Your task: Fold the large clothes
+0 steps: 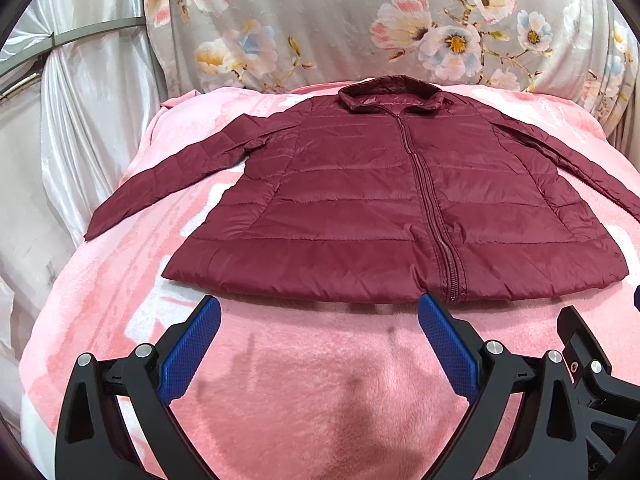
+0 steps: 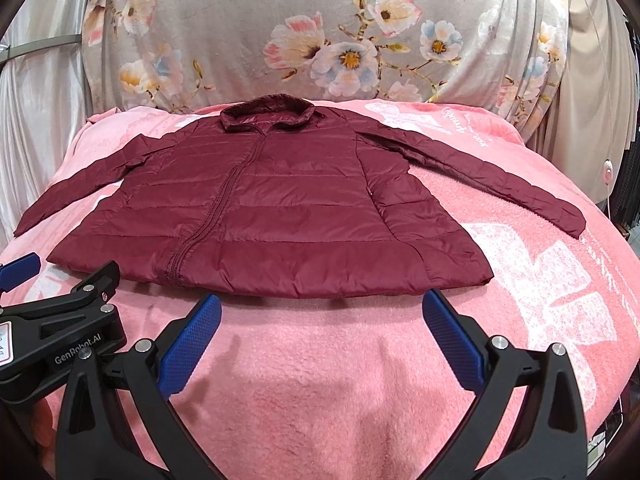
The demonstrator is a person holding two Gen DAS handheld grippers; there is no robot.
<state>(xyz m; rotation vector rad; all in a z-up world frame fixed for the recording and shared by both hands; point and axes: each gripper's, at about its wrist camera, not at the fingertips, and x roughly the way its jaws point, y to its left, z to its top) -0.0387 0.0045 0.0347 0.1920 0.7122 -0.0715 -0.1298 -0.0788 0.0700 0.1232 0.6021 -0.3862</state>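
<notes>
A maroon quilted jacket (image 1: 360, 200) (image 2: 256, 216) lies flat and zipped on a pink blanket (image 1: 300, 392) (image 2: 320, 380), collar at the far end, both sleeves spread outward. My left gripper (image 1: 320, 308) hovers open just short of the hem, left of the zipper's bottom end. My right gripper (image 2: 322, 306) is open too, close to the hem's right half. Nothing sits between either pair of blue pads. The left gripper's body (image 2: 60, 320) shows at the left edge of the right wrist view, and part of the right gripper's body (image 1: 580, 344) at the right edge of the left wrist view.
A grey floral cloth (image 1: 360, 20) (image 2: 320, 32) rises behind the blanket. Shiny white curtains (image 1: 88, 100) hang at the left with a grey metal rail (image 1: 72, 40). The blanket falls away at both sides. A beige curtain (image 2: 592, 80) hangs at the right.
</notes>
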